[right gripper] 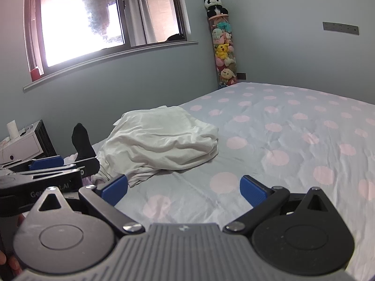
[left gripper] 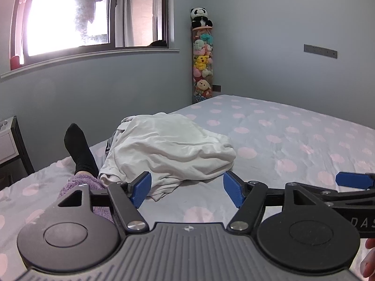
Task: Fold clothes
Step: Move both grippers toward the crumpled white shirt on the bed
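While we looked along both claws, we recorded the following.

Left claw (left gripper: 186, 188): we found its blue pads (left gripper: 140, 188) standing well apart, nothing between them but bedsheet; it had hold of nothing.
Right claw (right gripper: 185, 190): we found it spread wide as well, its pads over bare sheet, gripping nothing.
Claws together: we saw them side by side, each one's edge showing in the other's view, both low over the near part of the bed.
White garment (left gripper: 168, 147): we noted a rumpled, loosely heaped pile lying on the bed just beyond the claws, its near hem reaching toward the left claw's left pad; whether they touched we could not tell.
Bed (left gripper: 293, 135): we noted a grey sheet with pink dots, wrinkled.
Foot in a black sock (left gripper: 79, 147): we saw it raised at the left of the garment, with a purple fleecy cuff (left gripper: 79, 182) below it.
Tube of plush toys (left gripper: 202, 63): we noted it upright in the far corner, a panda (left gripper: 199, 17) on top.
Window (left gripper: 70, 16): we noted bright glare on the left wall.
Nightstand (right gripper: 25, 142): we saw it beside the bed at left.
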Tool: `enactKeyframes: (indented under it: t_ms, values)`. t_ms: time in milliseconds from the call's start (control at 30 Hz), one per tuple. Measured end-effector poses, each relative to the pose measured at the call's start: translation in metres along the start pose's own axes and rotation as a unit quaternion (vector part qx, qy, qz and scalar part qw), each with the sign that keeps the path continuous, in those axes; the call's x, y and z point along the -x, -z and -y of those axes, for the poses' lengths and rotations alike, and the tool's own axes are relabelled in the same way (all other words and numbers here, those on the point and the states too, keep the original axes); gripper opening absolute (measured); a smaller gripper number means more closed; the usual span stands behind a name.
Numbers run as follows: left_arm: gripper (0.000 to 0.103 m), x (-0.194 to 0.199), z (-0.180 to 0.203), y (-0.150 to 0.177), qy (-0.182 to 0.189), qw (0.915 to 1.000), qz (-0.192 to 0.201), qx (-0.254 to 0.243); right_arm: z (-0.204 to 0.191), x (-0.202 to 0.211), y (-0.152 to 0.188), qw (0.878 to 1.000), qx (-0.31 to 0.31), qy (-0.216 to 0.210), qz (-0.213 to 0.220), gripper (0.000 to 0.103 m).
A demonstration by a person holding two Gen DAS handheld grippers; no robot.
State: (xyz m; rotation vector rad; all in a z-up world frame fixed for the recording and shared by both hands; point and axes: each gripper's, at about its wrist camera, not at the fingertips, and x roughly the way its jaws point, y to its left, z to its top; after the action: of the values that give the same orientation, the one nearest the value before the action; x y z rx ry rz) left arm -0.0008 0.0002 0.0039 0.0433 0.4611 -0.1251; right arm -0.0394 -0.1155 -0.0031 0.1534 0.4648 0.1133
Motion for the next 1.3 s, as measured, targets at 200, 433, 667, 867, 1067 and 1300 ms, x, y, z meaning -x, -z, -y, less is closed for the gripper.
enactKeyframes:
  t_ms: [200, 433, 667, 867, 1067, 1300]
  values:
    - [0.067, -0.001, 0.001, 0.001, 0.000, 1.0000, 0.001, -0.005, -0.001, -0.004, 0.002, 1.000, 0.001, 0.000, -0.010, 0.102]
    - [0.069, -0.007, 0.004, 0.001, 0.000, 0.9998, 0.001, -0.017, 0.000, -0.011, 0.004, 1.000, 0.000, 0.004, -0.017, 0.102]
    - [0.070, -0.018, 0.001, -0.001, -0.001, 0.9999, -0.012, -0.011, 0.004, -0.023, 0.001, 1.000, -0.021, -0.001, -0.022, 0.102]
    - [0.070, -0.030, -0.004, -0.006, 0.005, 0.9999, -0.013, 0.004, 0.003, -0.038, -0.005, 1.000, 0.005, 0.004, -0.030, 0.102]
    - [0.070, -0.056, -0.014, -0.019, 0.015, 0.9991, -0.033, 0.020, 0.003, -0.065, -0.020, 0.999, 0.026, 0.005, -0.039, 0.102]
    - [0.070, -0.103, -0.022, -0.034, 0.024, 0.9979, -0.060, -0.003, 0.008, -0.116, -0.040, 0.998, 0.037, -0.014, -0.055, 0.102]
